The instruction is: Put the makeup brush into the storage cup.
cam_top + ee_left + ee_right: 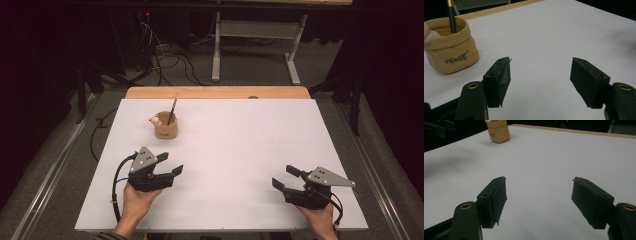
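- Your left gripper (170, 164) rests low over the near left part of the white table (240, 150), its jaws spread wide with nothing between them and only bare tabletop showing in the gap.
- Your right gripper (286, 177) sits at the near right of the table, jaws likewise set wide apart and holding nothing.
- The two grippers lie well apart from each other, each cradled in a hand (137, 202) that comes in from the near edge; the jaws of each angle inward and away from you.
- The tan pouch (166, 126) stands upright ahead of your left gripper, a little to that gripper's left, near it but not touching.
- In the left gripper view the same pouch (450, 47) appears beyond and to the left of the left-hand jaw, with dark lettering on its front and its rim folded over.
- A dark pen (172, 111) leans out of the pouch, its top tilted away from you; the left gripper view shows its shaft (452, 17) standing inside the pouch mouth.
- A small pale figure (156, 120) sits at the rim of the pouch, on the side away from your right gripper.
- From your right gripper the pouch (497, 130) lies far ahead and off to the left, well apart across open table.
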Demonstrator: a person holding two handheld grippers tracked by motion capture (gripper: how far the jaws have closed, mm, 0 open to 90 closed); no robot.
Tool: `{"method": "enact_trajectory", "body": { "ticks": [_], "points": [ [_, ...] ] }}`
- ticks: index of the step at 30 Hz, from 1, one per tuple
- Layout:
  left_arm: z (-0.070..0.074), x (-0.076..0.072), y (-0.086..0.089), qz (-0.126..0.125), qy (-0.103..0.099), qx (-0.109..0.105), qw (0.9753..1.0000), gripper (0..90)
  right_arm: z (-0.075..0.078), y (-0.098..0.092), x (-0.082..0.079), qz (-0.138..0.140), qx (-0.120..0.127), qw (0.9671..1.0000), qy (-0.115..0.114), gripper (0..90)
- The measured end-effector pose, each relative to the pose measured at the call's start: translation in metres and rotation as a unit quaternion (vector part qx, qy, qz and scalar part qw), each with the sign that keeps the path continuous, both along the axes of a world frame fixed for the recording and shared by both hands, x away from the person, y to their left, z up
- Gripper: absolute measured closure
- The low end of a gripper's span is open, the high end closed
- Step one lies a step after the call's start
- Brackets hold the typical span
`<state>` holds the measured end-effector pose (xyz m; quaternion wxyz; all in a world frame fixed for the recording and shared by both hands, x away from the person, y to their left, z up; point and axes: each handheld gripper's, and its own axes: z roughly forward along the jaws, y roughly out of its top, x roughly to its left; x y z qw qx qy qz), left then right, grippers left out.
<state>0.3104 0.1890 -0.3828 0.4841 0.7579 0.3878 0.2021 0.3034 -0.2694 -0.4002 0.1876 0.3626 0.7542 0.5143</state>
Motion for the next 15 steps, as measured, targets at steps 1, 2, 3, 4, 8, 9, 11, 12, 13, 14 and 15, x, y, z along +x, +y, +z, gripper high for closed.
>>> {"method": "enact_trajectory", "body": {
  "ticks": [1,2,3,4,8,9,11,12,13,14,15],
  "points": [
    [-0.0006,0.0001,-0.0003,0.001,0.0,-0.001,1.0,33.4,0.0,0.0001,0.0,0.0,0.0,1.0,0.0,30.0],
    [-0.001,0.0002,-0.0004,0.001,0.001,-0.001,1.0,33.4,0.0,0.0001,0.0,0.0,0.0,1.0,0.0,30.0],
    [-0.0015,0.0003,-0.0004,0.001,0.001,0.0,1.0,33.4,0.0,0.0001,0.0,0.0,0.0,1.0,0.0,30.1],
    [-0.0019,0.0004,-0.0006,0.001,0.001,0.0,1.0,33.4,-0.0001,0.0001,0.0001,0.0,0.0,1.0,0.0,30.0],
    [-0.0035,0.001,-0.0009,0.0,0.003,0.001,1.0,33.4,-0.0004,0.0002,0.0002,0.0,0.0,1.0,0.002,30.1],
    [-0.0039,0.001,-0.0009,0.0,0.004,0.002,1.0,33.4,-0.0004,0.0002,0.0002,0.0,0.0,1.0,0.002,30.1],
    [-0.0049,0.001,-0.0013,0.0,0.004,0.001,1.0,33.4,-0.0006,0.0003,0.0003,0.0,0.0,1.0,0.003,30.1],
    [-0.0054,0.001,-0.0014,0.0,0.005,0.001,1.0,33.4,-0.0006,0.0003,0.0003,0.0,0.0,1.0,0.003,30.0],
    [-0.0057,0.001,-0.0012,0.0,0.005,0.003,1.0,33.4,-0.0007,0.0004,0.0003,0.0,0.0,1.0,0.003,30.0],
    [-0.0062,0.001,-0.0012,0.0,0.005,0.003,1.0,33.4,-0.0007,0.0004,0.0003,0.0,0.0,1.0,0.004,30.0],
    [-0.0068,0.0011,-0.0014,0.0,0.006,0.002,1.0,33.4,-0.0008,0.0004,0.0003,0.0,0.0,1.0,0.003,30.1]
  ]
}}
